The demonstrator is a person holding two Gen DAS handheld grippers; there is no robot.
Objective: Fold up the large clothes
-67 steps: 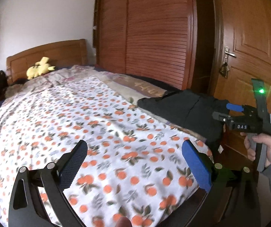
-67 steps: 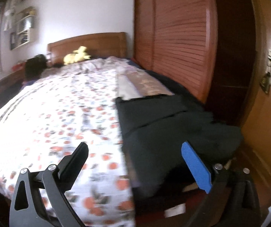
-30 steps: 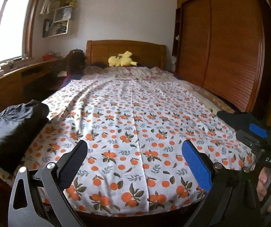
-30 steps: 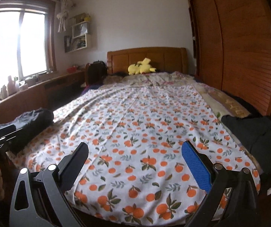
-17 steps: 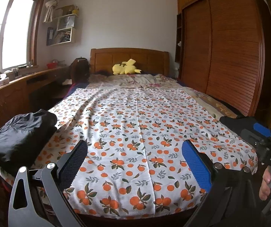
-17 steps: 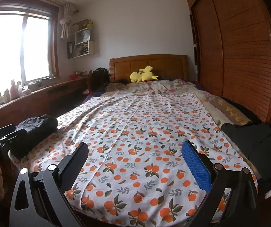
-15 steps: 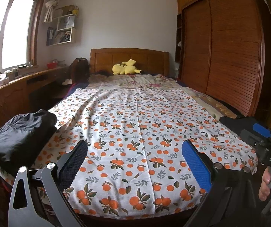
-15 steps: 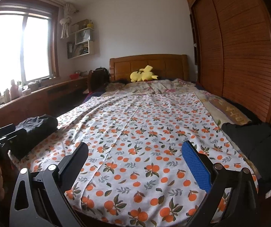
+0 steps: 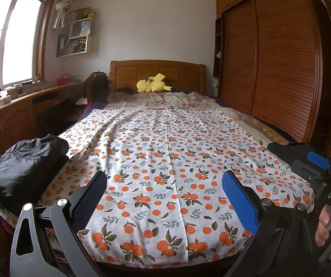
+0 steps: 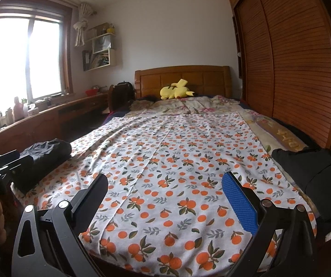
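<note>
The left gripper (image 9: 163,196) hangs at the foot of the bed with its jaws spread wide and nothing between them, and the right gripper (image 10: 164,196) sits beside it in the same empty, wide-open stance. Both point straight up the mattress, which looks to me like someone squaring up to the work surface before reaching for anything. Between them stretches the orange-print sheet (image 9: 170,152), smoothed flat, probably so a big garment can be laid out on it.

The clothes wait at the two near corners. A dark bundle (image 9: 24,164) is heaped on the left corner, and another dark garment (image 10: 313,175) lies along the right edge by the wardrobe (image 10: 292,64). Which of them is already folded I can't quite tell from here, since both read as black shapes with little detail.

Up at the headboard (image 9: 157,75) a yellow plush toy (image 9: 152,85) rests well clear of the working area.
</note>
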